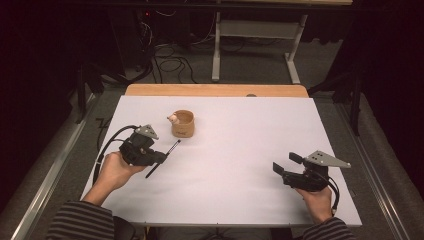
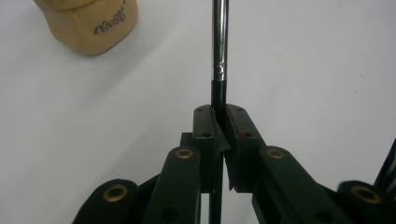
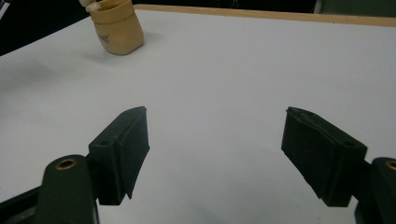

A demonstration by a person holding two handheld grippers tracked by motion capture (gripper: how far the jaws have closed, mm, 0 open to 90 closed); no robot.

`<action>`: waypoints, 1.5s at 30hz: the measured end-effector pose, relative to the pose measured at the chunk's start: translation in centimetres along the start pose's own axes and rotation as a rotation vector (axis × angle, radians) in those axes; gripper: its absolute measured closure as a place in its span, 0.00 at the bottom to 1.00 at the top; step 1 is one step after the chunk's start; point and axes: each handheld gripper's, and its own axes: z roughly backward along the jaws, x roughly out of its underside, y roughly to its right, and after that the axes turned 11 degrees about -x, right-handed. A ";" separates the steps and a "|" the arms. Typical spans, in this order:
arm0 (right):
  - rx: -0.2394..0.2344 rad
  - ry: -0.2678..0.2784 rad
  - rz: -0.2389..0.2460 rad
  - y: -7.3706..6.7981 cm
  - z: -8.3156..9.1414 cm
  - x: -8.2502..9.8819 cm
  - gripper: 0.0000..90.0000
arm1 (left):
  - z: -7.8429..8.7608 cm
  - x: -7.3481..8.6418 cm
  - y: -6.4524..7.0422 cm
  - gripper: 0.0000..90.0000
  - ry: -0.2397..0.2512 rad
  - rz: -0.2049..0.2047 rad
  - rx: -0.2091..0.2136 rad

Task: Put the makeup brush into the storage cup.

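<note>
Left tongs (image 2: 218, 116) clamp the brush (image 2: 219, 42) beside the cup (image 2: 88, 23); right tongs (image 3: 215, 154) gape.

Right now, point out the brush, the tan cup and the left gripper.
brush (image 2: 219, 42), left gripper view, on its metal ferrule.
tan cup (image 1: 183, 126), high view, on its front wall.
left gripper (image 2: 219, 114), left gripper view, between its fingers, shut on the brush handle.

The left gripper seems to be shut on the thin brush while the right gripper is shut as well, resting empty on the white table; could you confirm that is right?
Not quite: the right gripper is open, not shut. The right gripper view shows its two black jaws standing wide apart with nothing between them. The rest holds: the left gripper is shut on the thin brush, as the left gripper view shows, over the white table.
</note>
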 end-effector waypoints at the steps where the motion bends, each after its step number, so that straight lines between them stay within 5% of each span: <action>1: 0.000 0.000 0.000 0.0 0.0 0.0 0.27 | 0.0 0.0 0.0 0.93 0.003 0.002 -0.001; 15: 0.000 -0.001 0.002 0.0 0.0 0.0 0.27 | 1.0 -0.1 0.1 0.93 0.103 0.030 -0.038; 45: -0.001 -0.002 0.003 0.0 0.0 0.0 0.27 | 0.9 -1.0 -0.1 0.93 0.218 0.092 -0.033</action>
